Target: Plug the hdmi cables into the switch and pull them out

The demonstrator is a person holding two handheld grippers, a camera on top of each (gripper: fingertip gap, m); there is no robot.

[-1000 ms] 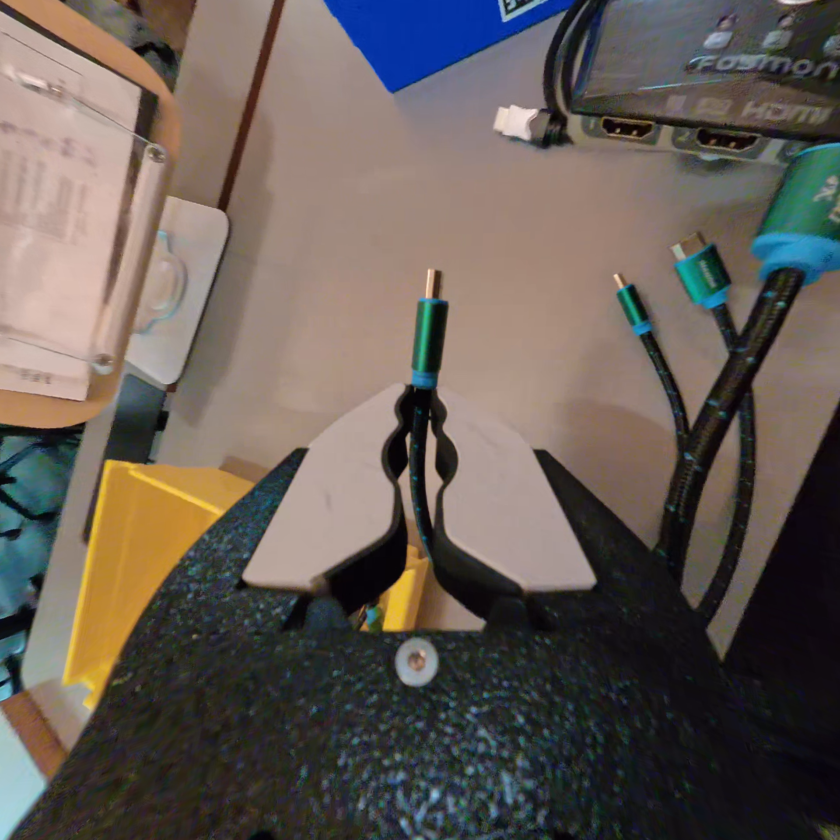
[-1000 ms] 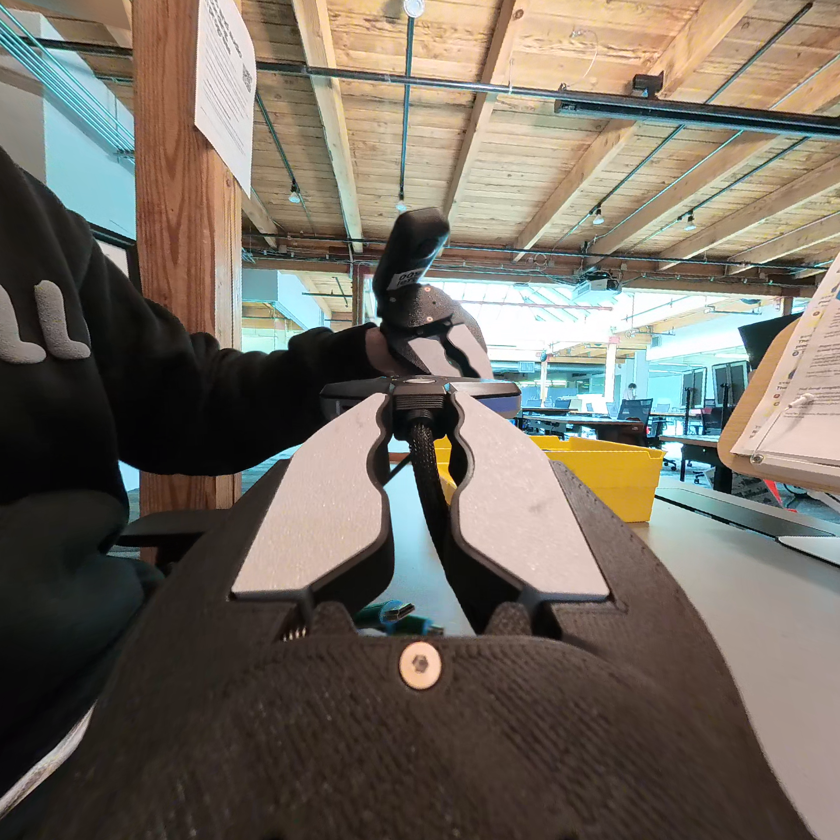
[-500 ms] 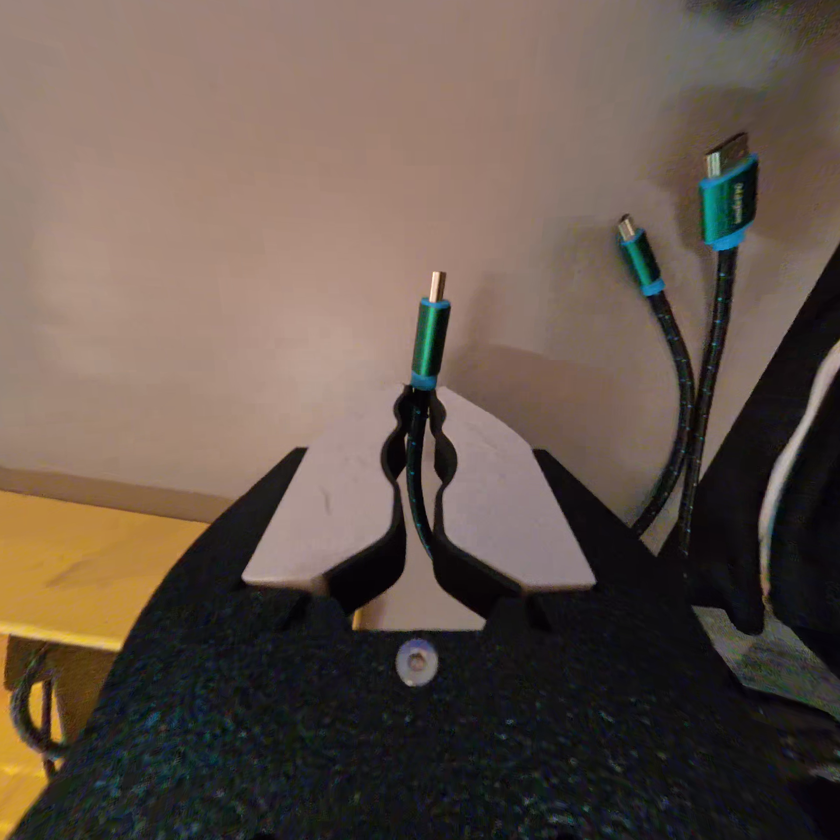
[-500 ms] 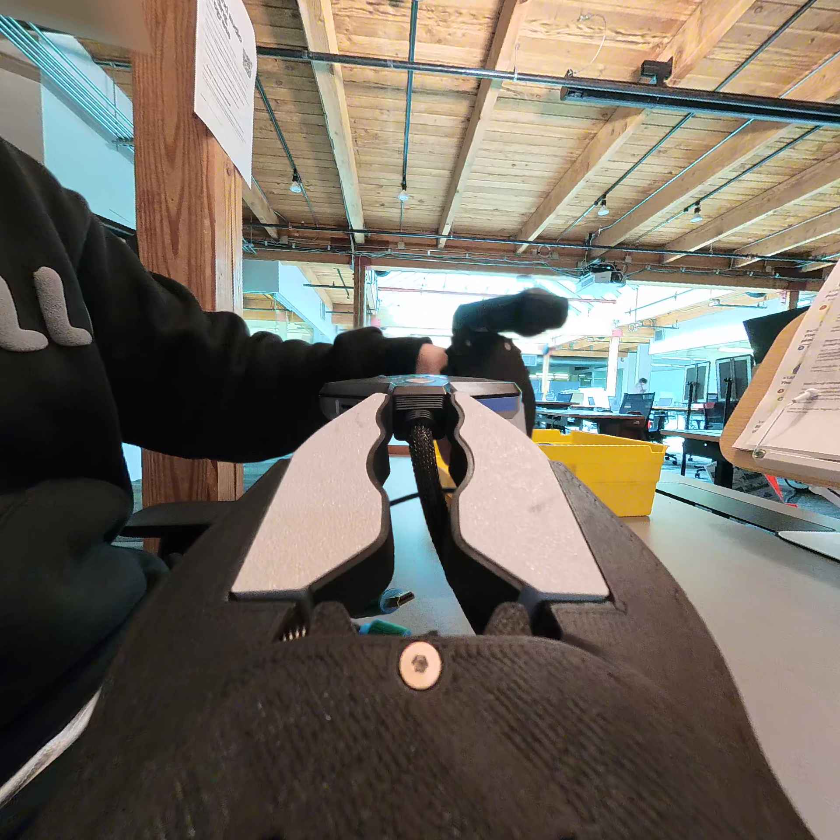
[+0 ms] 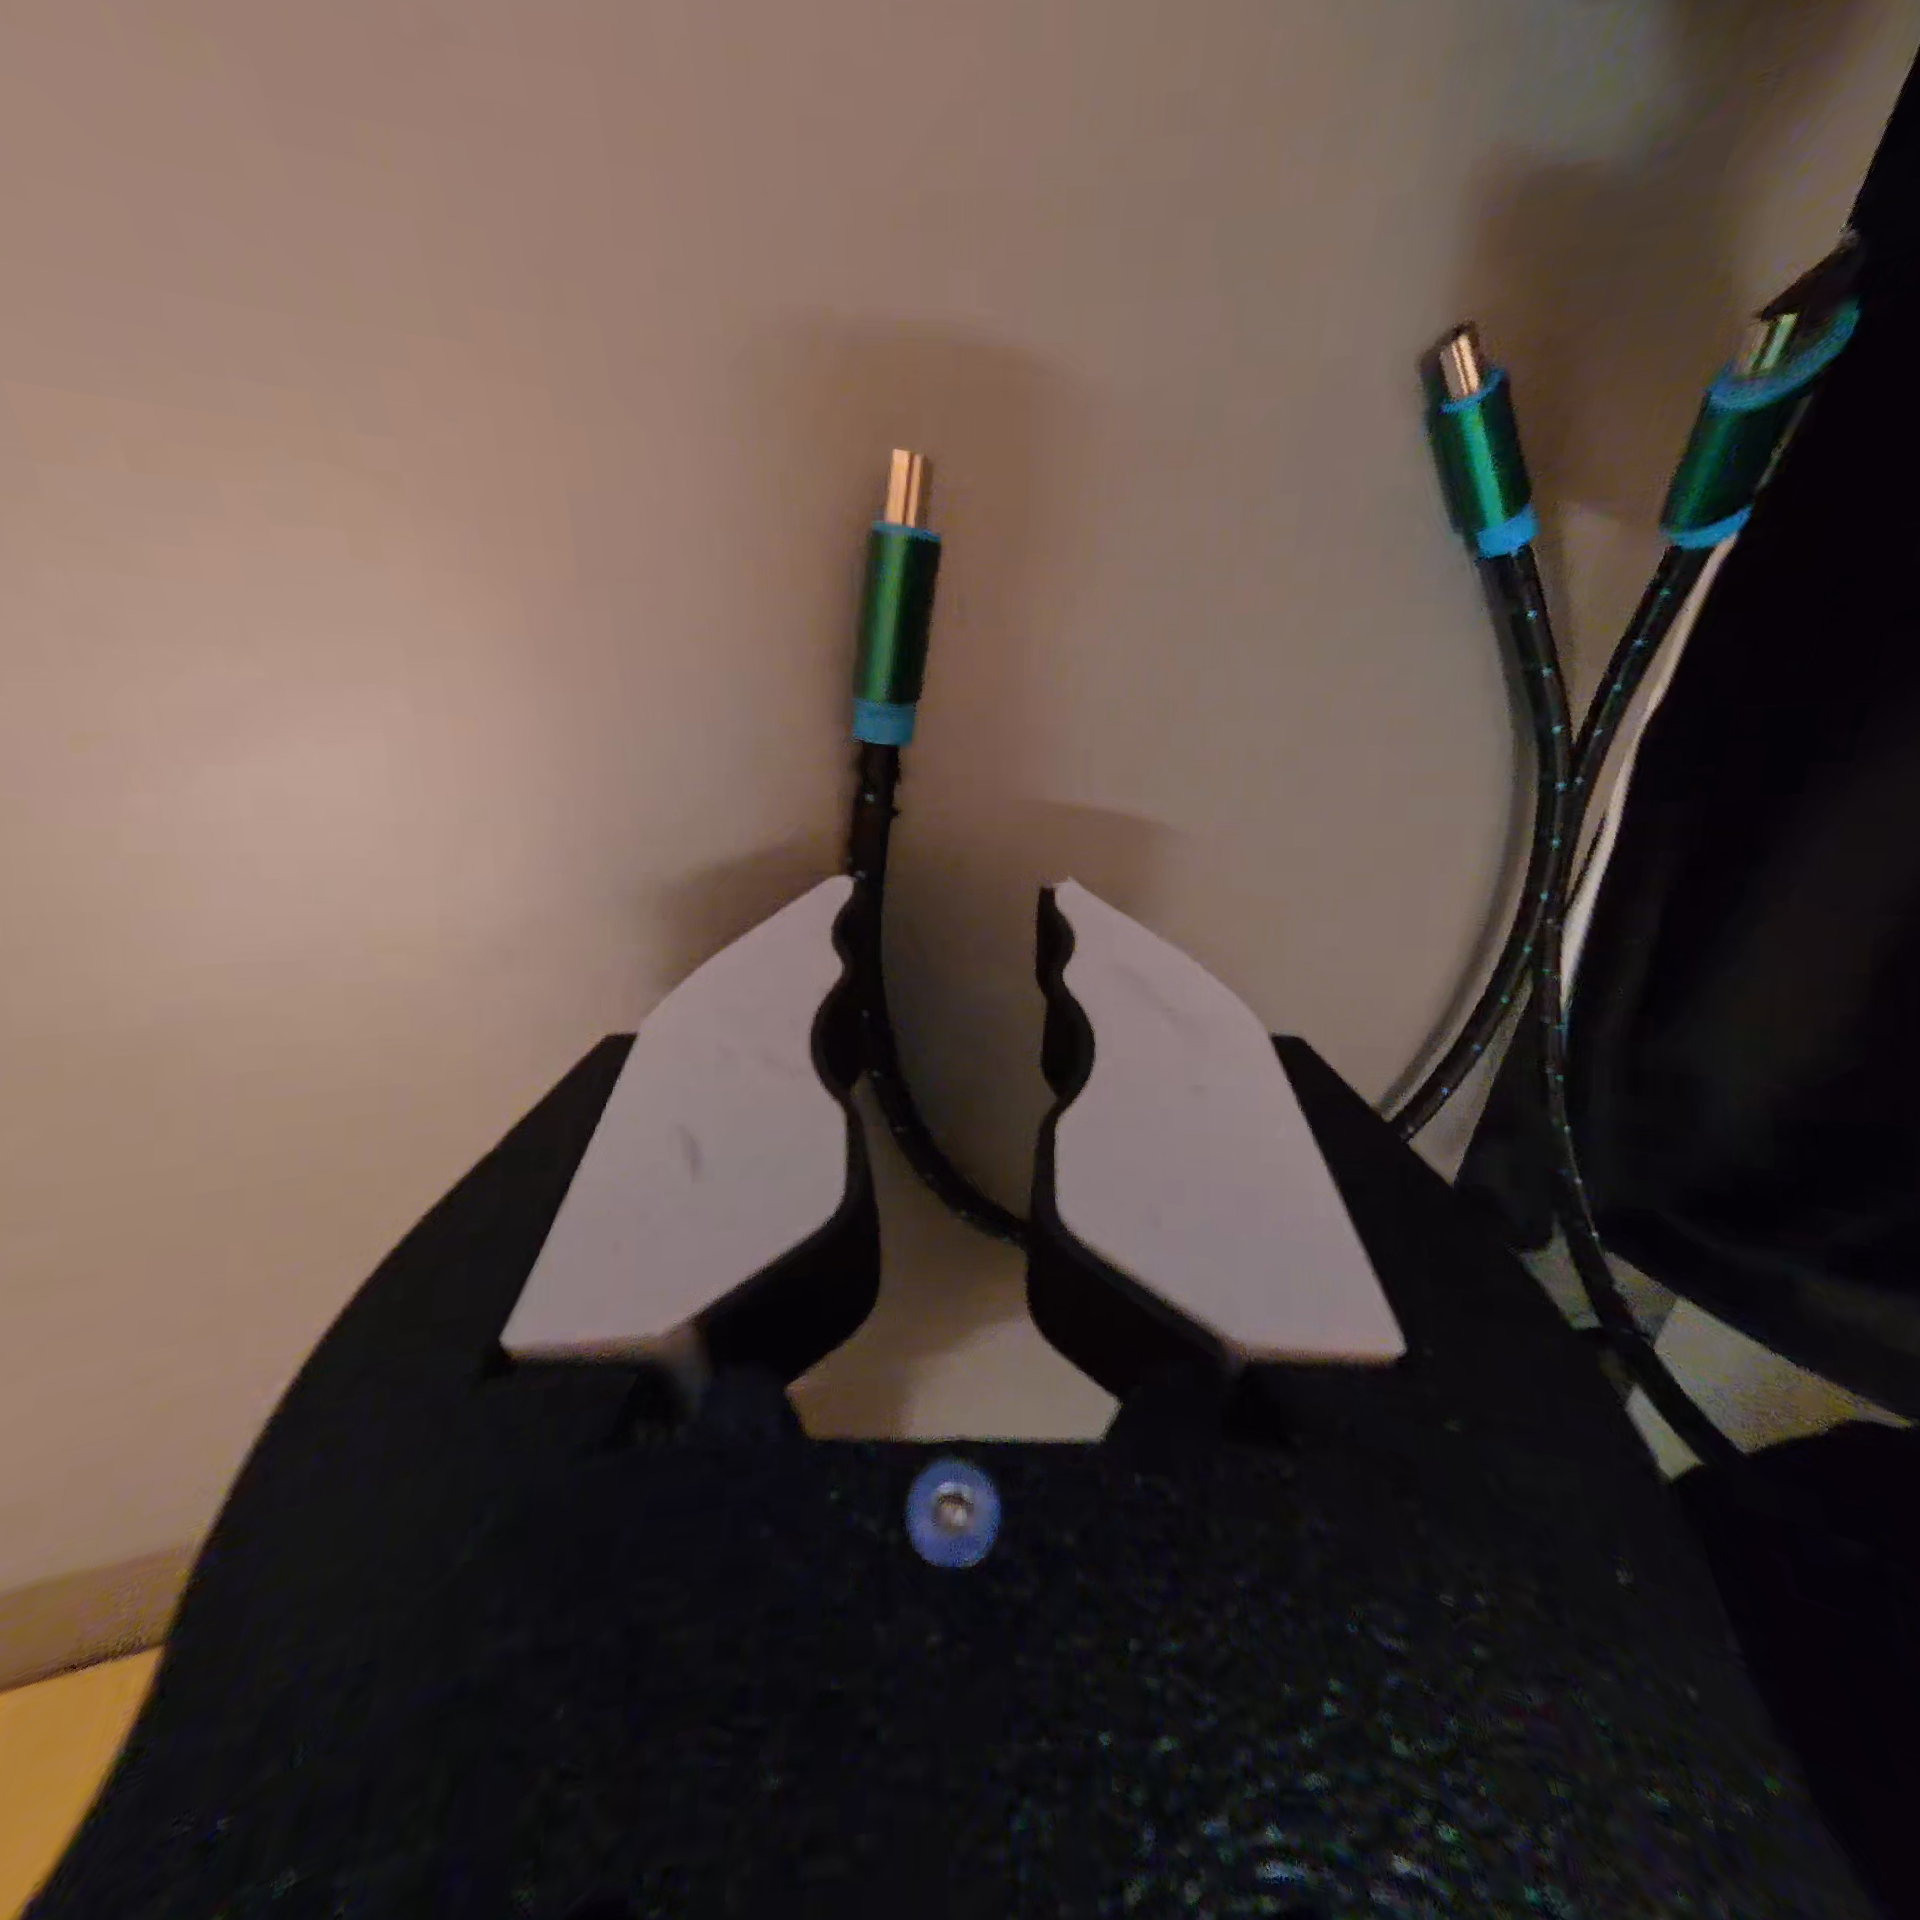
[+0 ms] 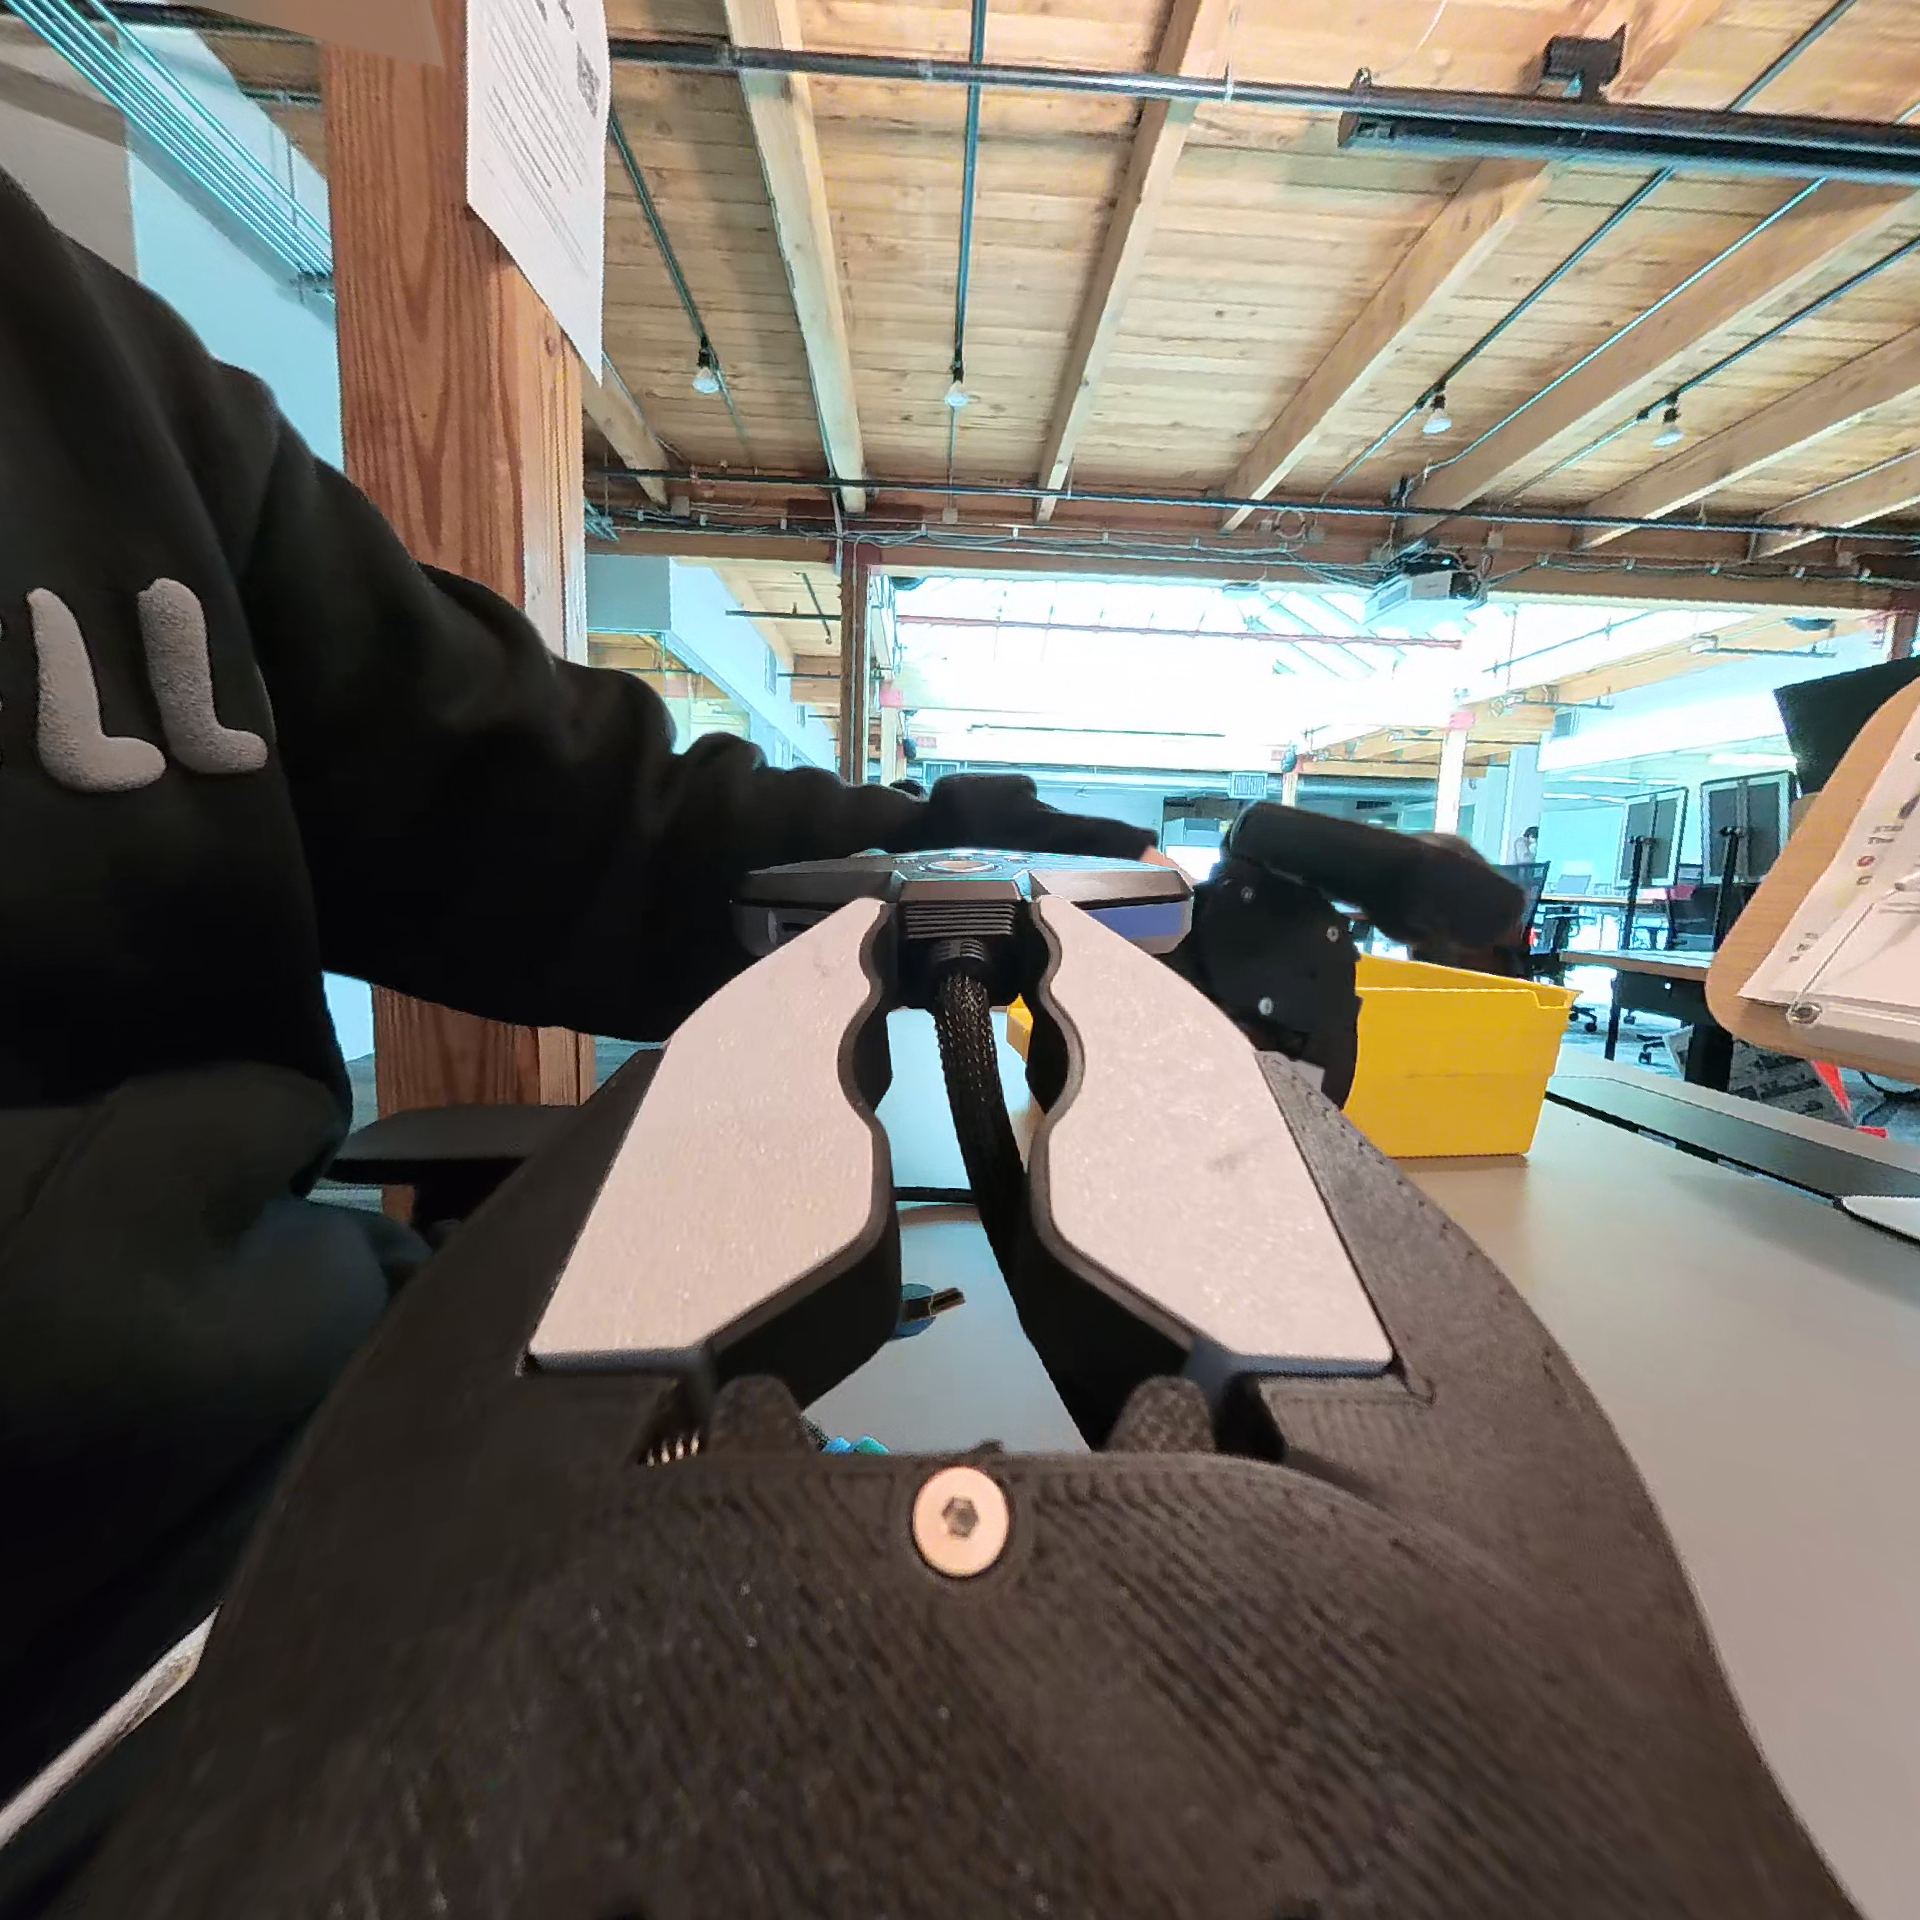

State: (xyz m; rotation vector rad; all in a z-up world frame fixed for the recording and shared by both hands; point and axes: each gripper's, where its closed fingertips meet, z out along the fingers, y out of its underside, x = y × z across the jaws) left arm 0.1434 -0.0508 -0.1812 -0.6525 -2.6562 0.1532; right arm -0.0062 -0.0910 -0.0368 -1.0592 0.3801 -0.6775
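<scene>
Left wrist view: my left tool (image 5: 945, 894) stood parted around the light, floppy braided cable (image 5: 868, 831); its stiff green plug (image 5: 896, 634) at frame centre looked the better hold. Right tool (image 6: 961, 914) probably clenched the switch (image 6: 966, 883)'s plug.

Yellow bin (image 6: 1455, 1049) on grey table (image 6: 1714, 1299), wooden post (image 6: 447, 416), beamed wooden ceiling (image 6: 1143, 260)
</scene>
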